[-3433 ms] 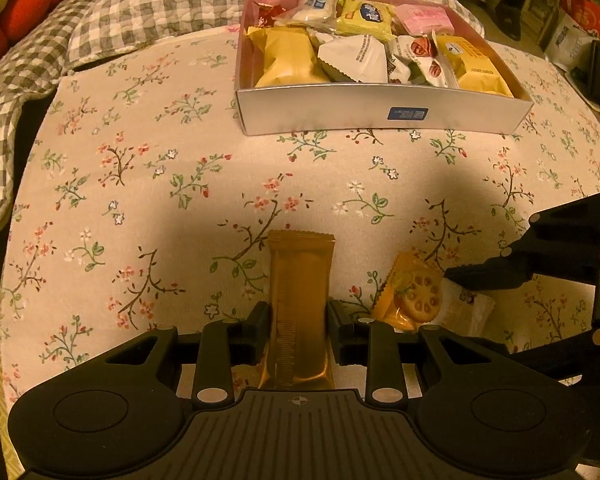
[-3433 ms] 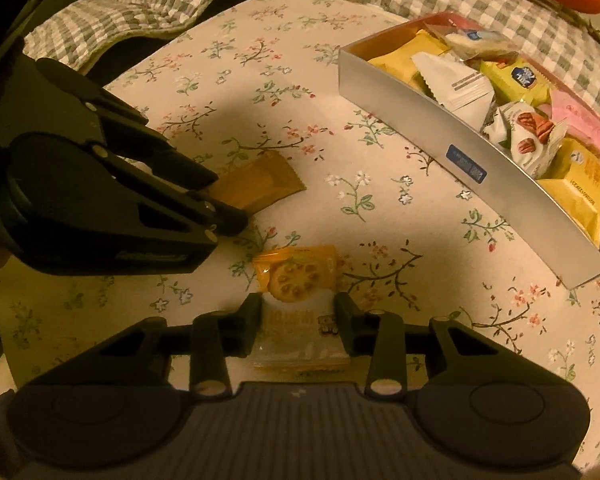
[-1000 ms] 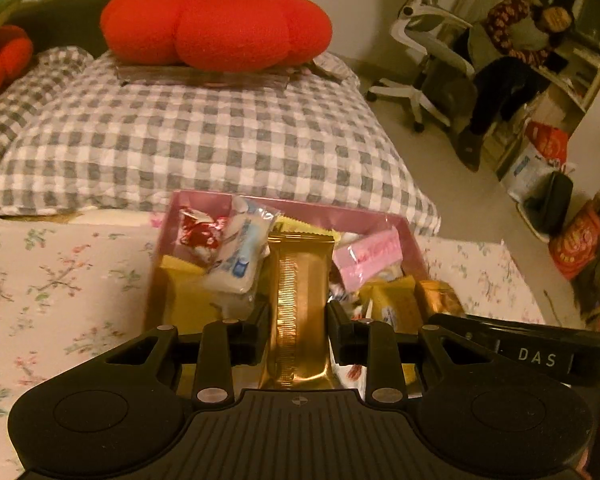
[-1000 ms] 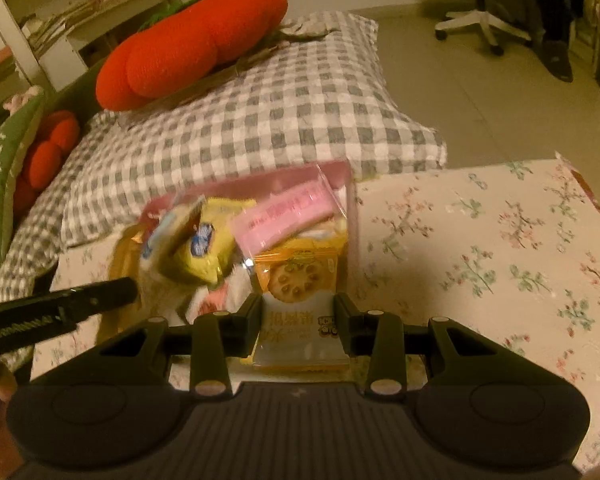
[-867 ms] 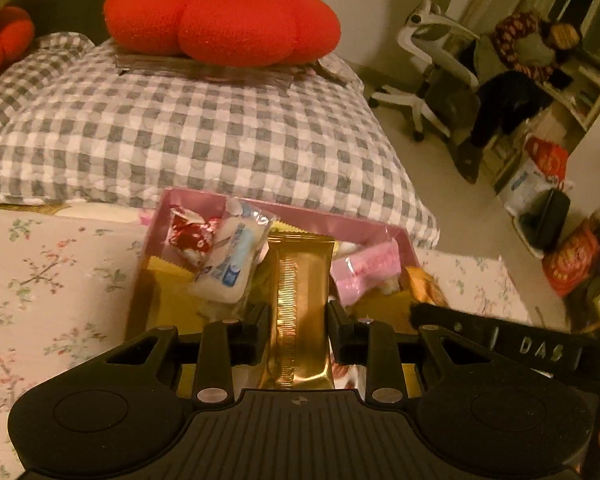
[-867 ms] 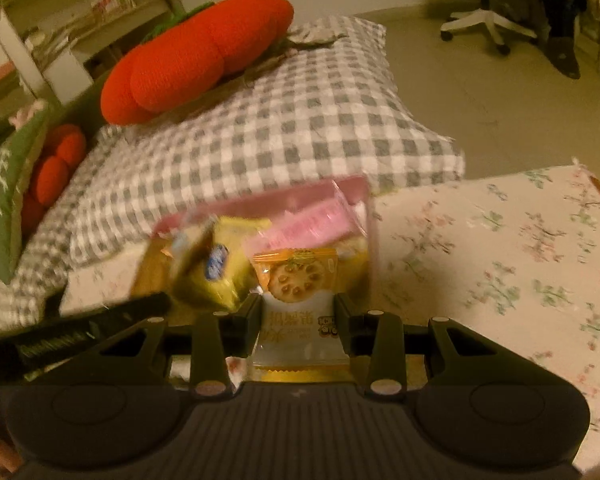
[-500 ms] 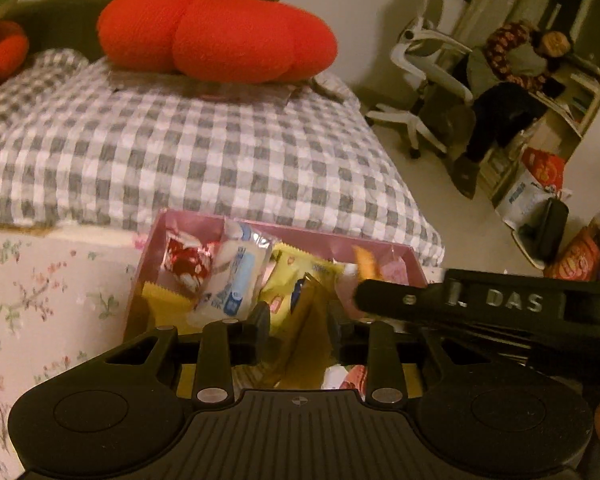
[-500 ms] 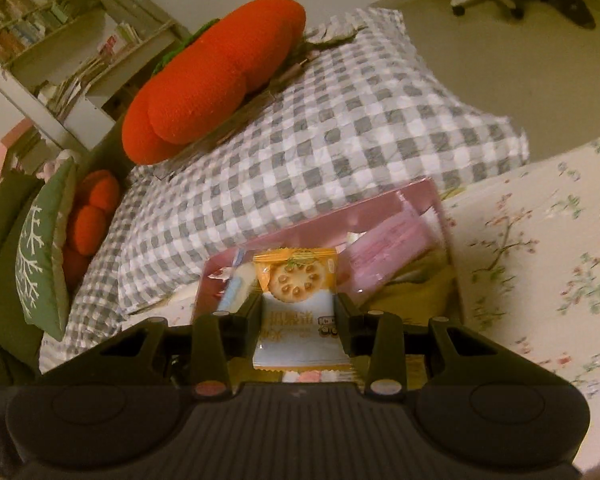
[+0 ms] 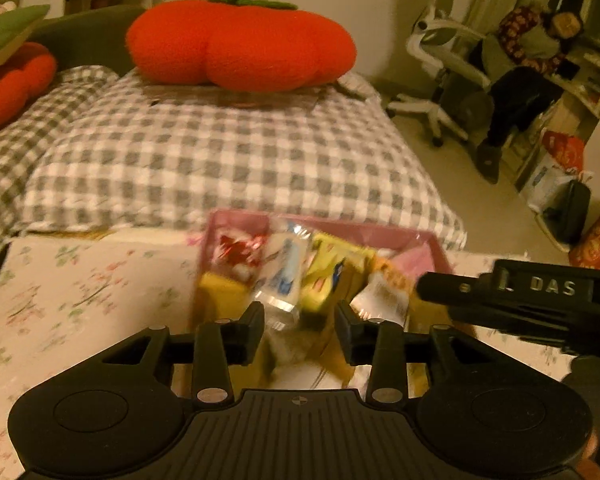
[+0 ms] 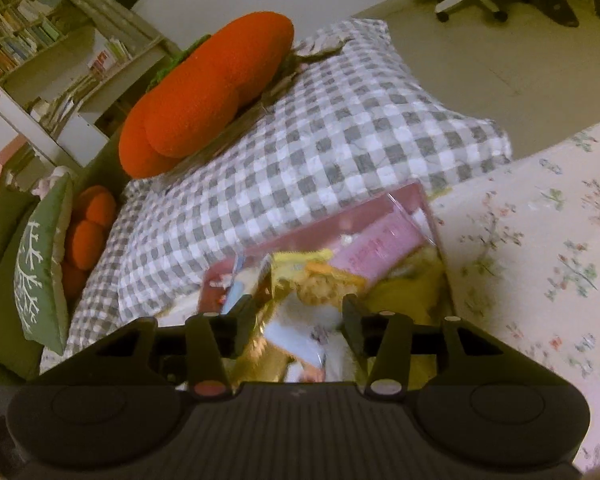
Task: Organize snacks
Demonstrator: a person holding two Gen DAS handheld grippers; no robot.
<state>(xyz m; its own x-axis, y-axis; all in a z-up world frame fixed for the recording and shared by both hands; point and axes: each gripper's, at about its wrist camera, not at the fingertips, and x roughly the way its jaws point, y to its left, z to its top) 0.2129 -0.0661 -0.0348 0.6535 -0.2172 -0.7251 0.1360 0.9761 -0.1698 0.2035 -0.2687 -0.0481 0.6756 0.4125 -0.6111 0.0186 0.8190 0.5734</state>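
Box (image 9: 432, 242) crammed; right gripper (image 9: 420, 290) crowds it; floral cloth (image 9: 80, 292) free.

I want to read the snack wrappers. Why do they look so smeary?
Left wrist view: the snacks in the pink box are motion-blurred, while the tomato cushion stays fairly sharp. Right wrist view: the biscuit packet is smeared too; dim yellowish light.

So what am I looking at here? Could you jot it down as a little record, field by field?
Setting: floral cloth beside a checked pillow with an orange plush cushion on it
Container: pink snack box, crowded with wrapped snacks
Left gripper: over the box, jaws just been opening, nothing clamped
Right gripper: over the box, jaws just been opening, biscuit packet loose between them, blurred
Task stage: both snacks being let go into the box
Background: office chair, person seated at a desk
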